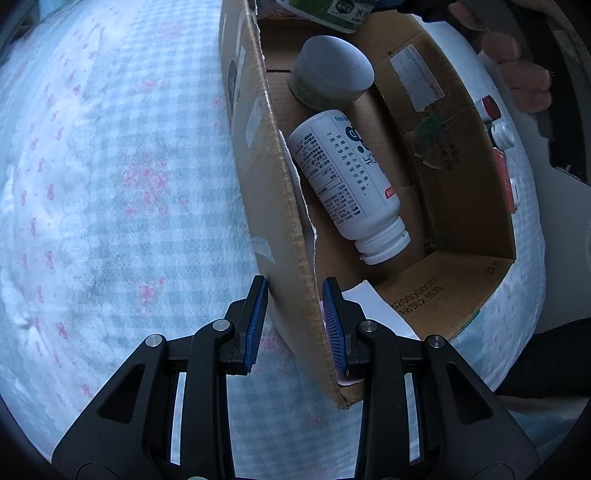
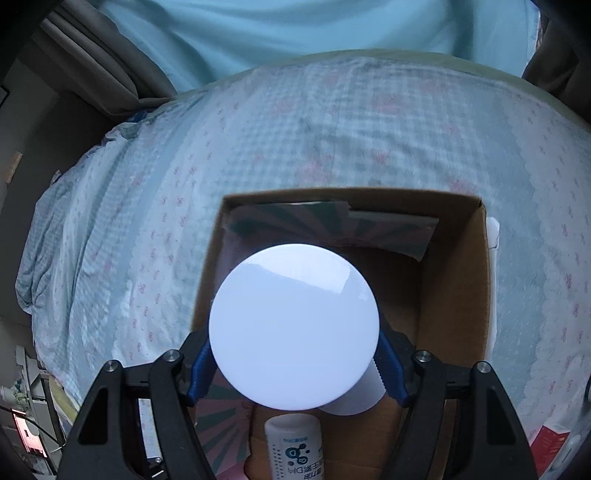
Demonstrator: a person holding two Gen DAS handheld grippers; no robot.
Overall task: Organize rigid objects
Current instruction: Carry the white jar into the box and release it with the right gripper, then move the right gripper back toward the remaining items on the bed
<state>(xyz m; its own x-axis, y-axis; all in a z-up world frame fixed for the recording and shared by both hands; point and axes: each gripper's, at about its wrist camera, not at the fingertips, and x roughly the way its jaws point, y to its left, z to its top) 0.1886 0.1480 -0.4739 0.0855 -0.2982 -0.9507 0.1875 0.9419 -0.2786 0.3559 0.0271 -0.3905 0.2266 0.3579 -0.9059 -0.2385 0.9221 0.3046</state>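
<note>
A brown cardboard box (image 1: 280, 229) sits on the bed. My left gripper (image 1: 295, 325) is shut on its near wall, one pad on each side. Inside lie a white pill bottle (image 1: 347, 184) on its side and a round white-lidded jar (image 1: 332, 74). In the right wrist view my right gripper (image 2: 295, 369) is shut on the white-lidded jar (image 2: 293, 326) and holds it over the box (image 2: 454, 295), with the pill bottle (image 2: 295, 446) just below. A green striped packet (image 2: 325, 225) leans against the box's far wall.
The bed is covered by a blue checked sheet with pink flowers (image 1: 110, 184). Small bottles with red and white caps (image 1: 496, 122) lie on the sheet past the box's right wall. A pale blue curtain (image 2: 295, 33) hangs behind the bed.
</note>
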